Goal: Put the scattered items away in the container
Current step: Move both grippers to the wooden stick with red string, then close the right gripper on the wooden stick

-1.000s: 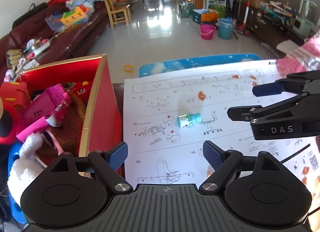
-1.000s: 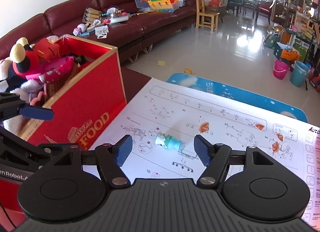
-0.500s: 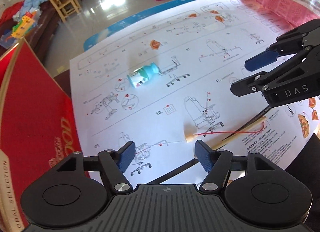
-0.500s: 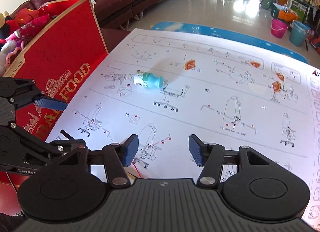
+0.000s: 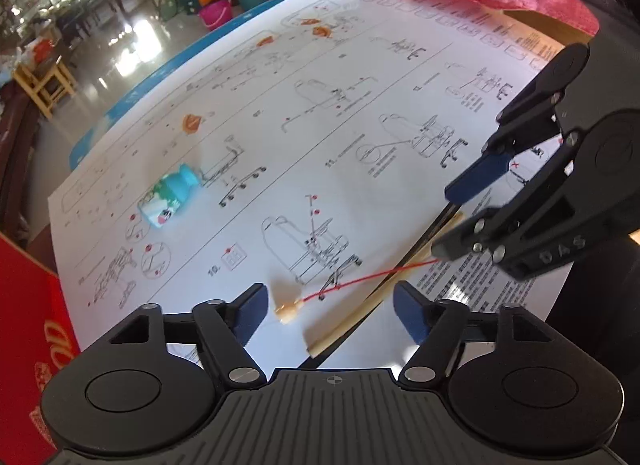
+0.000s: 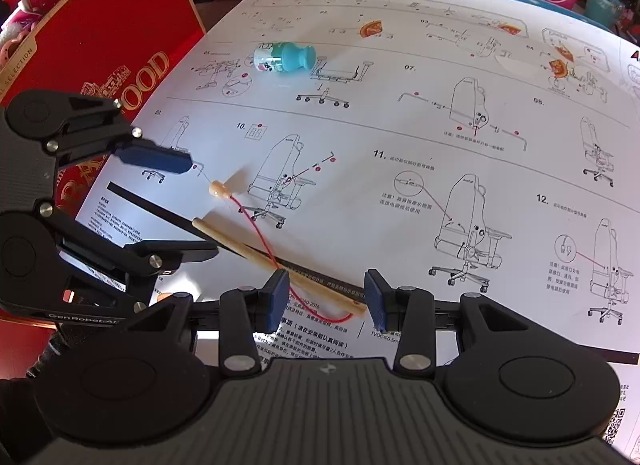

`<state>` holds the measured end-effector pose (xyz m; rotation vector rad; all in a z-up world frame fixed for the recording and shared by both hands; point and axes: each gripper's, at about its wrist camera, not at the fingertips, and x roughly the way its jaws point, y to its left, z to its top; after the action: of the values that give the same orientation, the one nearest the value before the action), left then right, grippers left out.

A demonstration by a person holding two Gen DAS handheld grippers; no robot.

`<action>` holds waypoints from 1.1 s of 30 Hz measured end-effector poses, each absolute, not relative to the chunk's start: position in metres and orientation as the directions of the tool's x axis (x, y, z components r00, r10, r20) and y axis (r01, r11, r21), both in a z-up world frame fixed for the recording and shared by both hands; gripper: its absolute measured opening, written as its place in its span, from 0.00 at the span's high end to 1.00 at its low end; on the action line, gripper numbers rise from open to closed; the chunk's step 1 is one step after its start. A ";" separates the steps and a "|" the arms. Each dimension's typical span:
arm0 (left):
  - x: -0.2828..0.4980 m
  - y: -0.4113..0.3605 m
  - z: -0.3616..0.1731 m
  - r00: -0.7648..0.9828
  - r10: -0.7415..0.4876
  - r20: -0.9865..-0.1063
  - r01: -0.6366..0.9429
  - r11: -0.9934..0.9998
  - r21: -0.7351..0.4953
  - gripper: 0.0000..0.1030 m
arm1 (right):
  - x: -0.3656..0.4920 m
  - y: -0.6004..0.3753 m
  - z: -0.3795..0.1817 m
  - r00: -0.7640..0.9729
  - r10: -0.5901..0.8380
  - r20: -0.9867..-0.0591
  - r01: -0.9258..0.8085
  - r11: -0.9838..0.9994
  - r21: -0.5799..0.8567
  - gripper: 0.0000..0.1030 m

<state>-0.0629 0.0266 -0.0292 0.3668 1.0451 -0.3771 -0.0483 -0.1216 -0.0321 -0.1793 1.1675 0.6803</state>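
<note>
Left gripper [image 5: 328,305] wide, jaws opening, around the near end of a wooden stick [image 5: 360,319] on the instruction sheet [image 5: 360,125]. Right gripper [image 6: 326,297] closing around its other end, perhaps not pressing. Small teal bottle [image 6: 285,58] lying beyond, beside the red box [image 6: 100,25].

Box [image 6: 100,25]: cut off by frame edge, contents mostly hidden. Stick [image 5: 360,317]: far end hidden behind right claw [image 5: 452,225]. Bottle [image 5: 170,197]: blurred, label unreadable. Sheet [image 6: 400,185]: small print illegible.

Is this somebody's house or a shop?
Probably a lived-in home: a wooden chair on a shiny tiled floor, plastic buckets, and a red box holding soft toys.
</note>
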 end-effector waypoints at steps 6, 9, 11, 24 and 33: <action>-0.047 0.009 -0.049 0.406 -0.172 -0.897 0.564 0.820 0.098 0.18 | -0.049 -0.133 -0.040 0.203 0.385 -0.900 -0.550 0.805 0.220 0.62; -0.048 0.005 -0.062 0.357 -0.179 -0.917 0.607 0.791 0.081 0.20 | -0.052 -0.141 -0.042 0.189 0.385 -0.903 -0.553 0.802 0.226 0.69; -0.049 0.004 -0.068 0.325 -0.194 -0.925 0.624 0.779 0.056 0.20 | -0.053 -0.145 -0.043 0.182 0.389 -0.903 -0.550 0.802 0.234 0.73; -0.065 0.002 -0.073 0.288 -0.240 -0.927 0.627 0.779 -0.007 0.15 | -0.037 -0.132 -0.045 0.222 0.387 -0.895 -0.544 0.811 0.216 0.78; -0.065 0.017 -0.067 0.275 -0.275 -0.921 0.565 0.821 -0.077 0.27 | -0.012 -0.133 -0.049 0.264 0.409 -0.874 -0.471 0.845 0.253 0.78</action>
<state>-0.0651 0.0167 -0.0671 0.2892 1.1634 -0.5756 -0.0117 -0.1326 -0.0489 -0.0624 1.1600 0.5954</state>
